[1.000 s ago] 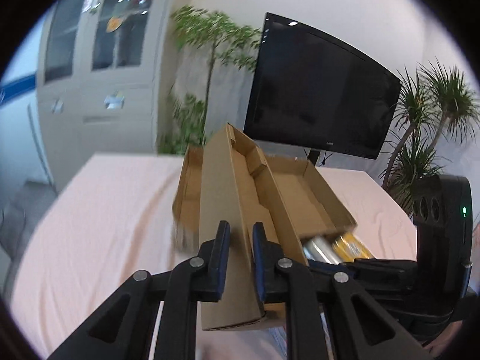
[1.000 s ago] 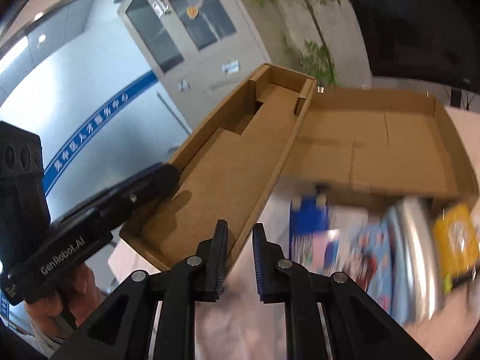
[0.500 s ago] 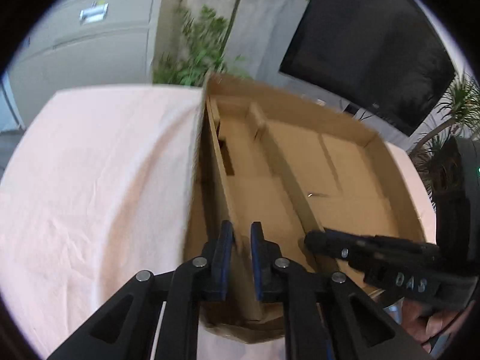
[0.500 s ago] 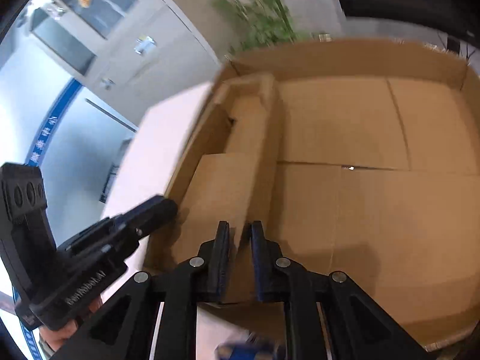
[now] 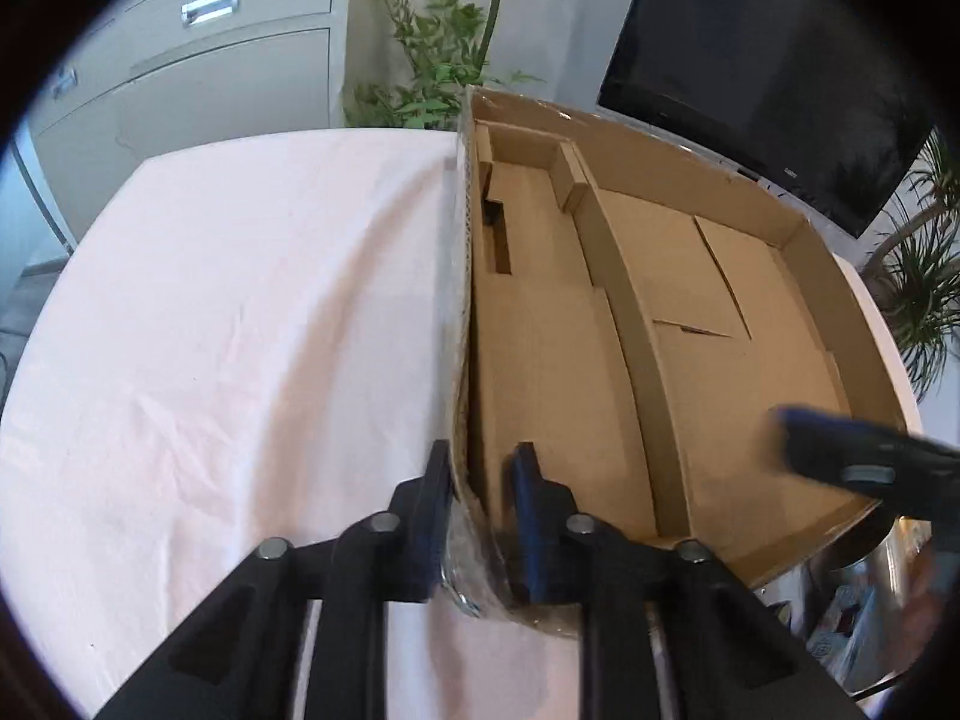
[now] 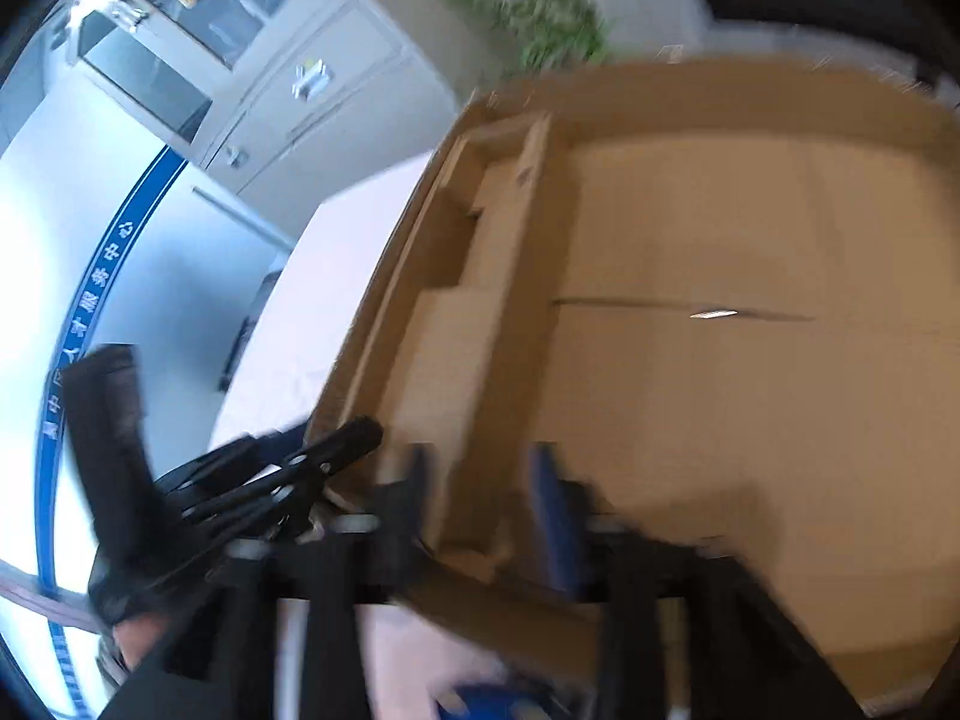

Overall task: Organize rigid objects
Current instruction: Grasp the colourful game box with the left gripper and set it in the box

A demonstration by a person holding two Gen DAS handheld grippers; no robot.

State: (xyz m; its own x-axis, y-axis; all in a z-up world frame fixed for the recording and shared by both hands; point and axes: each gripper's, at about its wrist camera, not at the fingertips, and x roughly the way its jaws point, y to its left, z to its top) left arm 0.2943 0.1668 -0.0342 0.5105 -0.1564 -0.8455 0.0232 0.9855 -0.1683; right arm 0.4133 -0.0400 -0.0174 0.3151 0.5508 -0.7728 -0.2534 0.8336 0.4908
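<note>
An open brown cardboard box (image 5: 690, 276) lies flat on the pink-clothed table (image 5: 228, 312); a cardboard partition divides its inside, and it holds nothing. My left gripper (image 5: 480, 468) has its jaws parted astride the box's left wall, the wall loose between them. My right gripper (image 6: 480, 480) is blurred, jaws parted astride the inner partition at the box's near edge; it shows in the left wrist view (image 5: 870, 456) over the right compartment. Packaged items (image 5: 858, 618), silver and blue, lie on the table by the box's near right corner.
A black monitor (image 5: 780, 60) stands behind the box. Potted plants (image 5: 444, 60) stand at the back and far right (image 5: 924, 276). Grey cabinets (image 5: 210, 48) line the back left wall. Bare cloth lies left of the box.
The box came down from its tilted, lifted pose to lie flat on the table. Both grippers, shut on its walls a second ago, have opened. The right gripper is moving and blurred.
</note>
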